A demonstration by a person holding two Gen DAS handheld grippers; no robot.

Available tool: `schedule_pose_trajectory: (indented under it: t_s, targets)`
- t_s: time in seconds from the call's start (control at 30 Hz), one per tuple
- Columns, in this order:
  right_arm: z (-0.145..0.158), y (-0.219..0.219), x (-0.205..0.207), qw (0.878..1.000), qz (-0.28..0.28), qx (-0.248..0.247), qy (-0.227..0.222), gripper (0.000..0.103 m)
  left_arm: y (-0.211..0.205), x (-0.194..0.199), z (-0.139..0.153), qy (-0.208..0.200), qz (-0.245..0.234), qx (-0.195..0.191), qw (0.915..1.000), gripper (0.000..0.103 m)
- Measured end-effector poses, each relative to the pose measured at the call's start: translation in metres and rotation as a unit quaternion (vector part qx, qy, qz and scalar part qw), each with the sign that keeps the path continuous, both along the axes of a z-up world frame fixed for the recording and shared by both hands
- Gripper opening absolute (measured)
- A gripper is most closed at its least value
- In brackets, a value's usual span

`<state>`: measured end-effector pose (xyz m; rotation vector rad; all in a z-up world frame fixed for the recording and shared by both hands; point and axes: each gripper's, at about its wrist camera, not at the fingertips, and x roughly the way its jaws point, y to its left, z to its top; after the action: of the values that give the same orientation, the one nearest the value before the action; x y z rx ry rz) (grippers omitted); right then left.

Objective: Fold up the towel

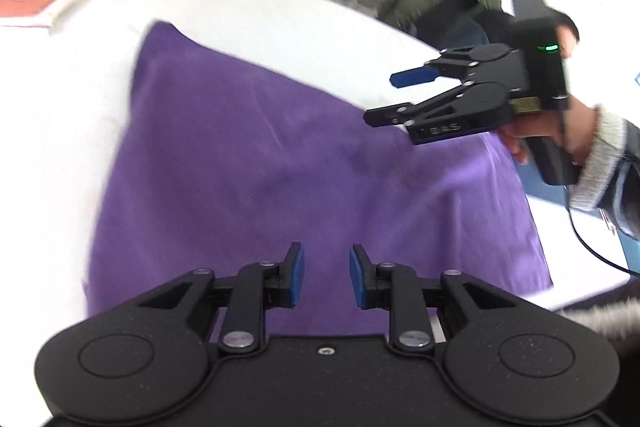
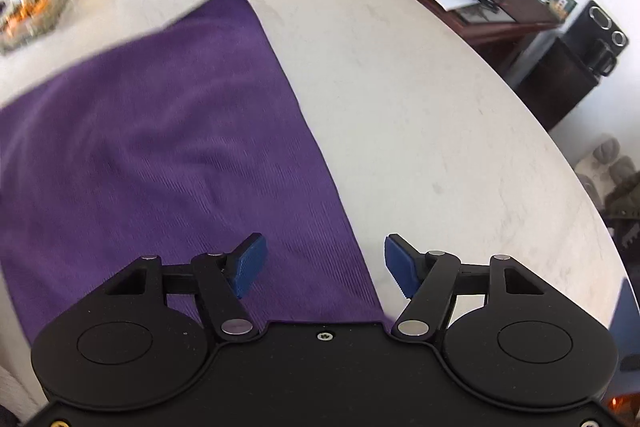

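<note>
Pale marble table (image 2: 400,99), ribbed purple towel (image 2: 160,147) lying flat

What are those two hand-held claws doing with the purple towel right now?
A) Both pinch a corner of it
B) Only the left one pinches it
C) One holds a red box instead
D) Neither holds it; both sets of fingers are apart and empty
D: the left gripper and the right gripper both show a clear gap between their blue pads, with the purple towel lying below them on the white table.
</note>
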<state>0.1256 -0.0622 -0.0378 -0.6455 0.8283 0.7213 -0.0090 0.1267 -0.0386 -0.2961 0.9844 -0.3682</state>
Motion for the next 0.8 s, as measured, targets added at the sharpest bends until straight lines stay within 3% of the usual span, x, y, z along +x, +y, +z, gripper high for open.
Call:
schedule_pose_trajectory:
  t_s: [0.17,0.3,0.5,0.8]
  targets:
    - [0.034,0.070,0.029,0.996,0.089,0.012,-0.008,0.066,0.011,0.018,-0.021,0.016,0.020,-0.009,0.9996,0.022]
    - [0.042,0.127,0.050,0.986,0.164,0.006,-0.025,0.066,0.009,0.018,-0.037,0.043,0.019,-0.008,0.9989,0.023]
    - [0.015,0.184,0.086,0.975,0.219,-0.025,-0.003,0.060,0.012,0.012,-0.042,0.042,0.020,-0.035,0.9983,0.023]
    - [-0.031,0.213,0.104,0.961,0.265,-0.061,0.056,0.039,0.010,0.007,-0.042,0.037,0.017,-0.033,0.9986,0.023]
